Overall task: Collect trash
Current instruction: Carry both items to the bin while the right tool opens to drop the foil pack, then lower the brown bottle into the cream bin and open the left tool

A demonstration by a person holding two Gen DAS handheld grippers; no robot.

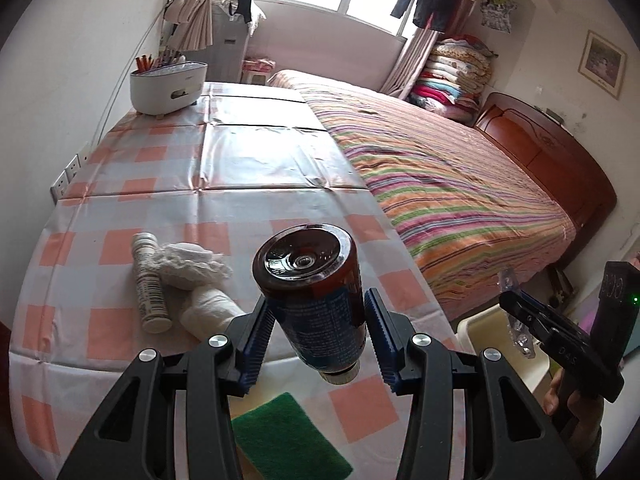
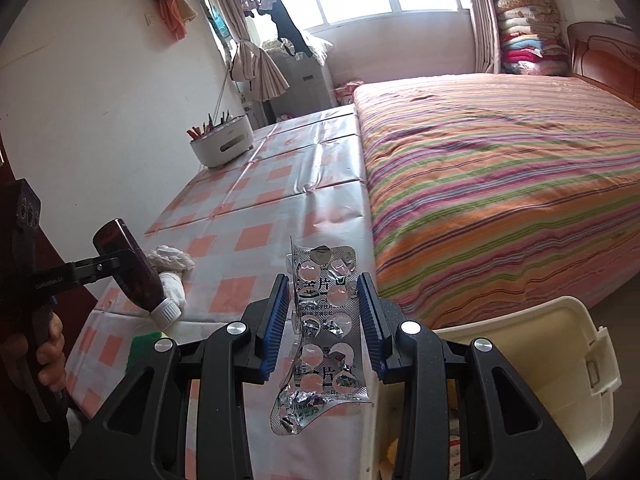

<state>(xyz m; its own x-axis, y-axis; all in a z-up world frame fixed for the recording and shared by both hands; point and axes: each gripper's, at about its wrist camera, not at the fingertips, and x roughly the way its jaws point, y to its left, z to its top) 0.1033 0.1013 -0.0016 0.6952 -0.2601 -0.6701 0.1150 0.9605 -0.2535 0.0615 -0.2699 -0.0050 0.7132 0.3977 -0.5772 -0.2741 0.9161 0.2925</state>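
Bedroom table [image 1: 224, 208] in checked cloth, left hand-held gripper [image 1: 318, 316] pinching brown bottle [image 1: 320, 300] — right hand-held gripper [image 2: 324, 320] pinching blister pack [image 2: 324, 340].

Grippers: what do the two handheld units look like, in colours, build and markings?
Both match. The left gripper and right gripper have black plastic linkage arms with triangular cutouts, silver round pivot bolts, and blue ribbed pads. Seen from the other side, each body carries pale lettering, too small to read. A bare hand grips the left handle; no sleeve shows.
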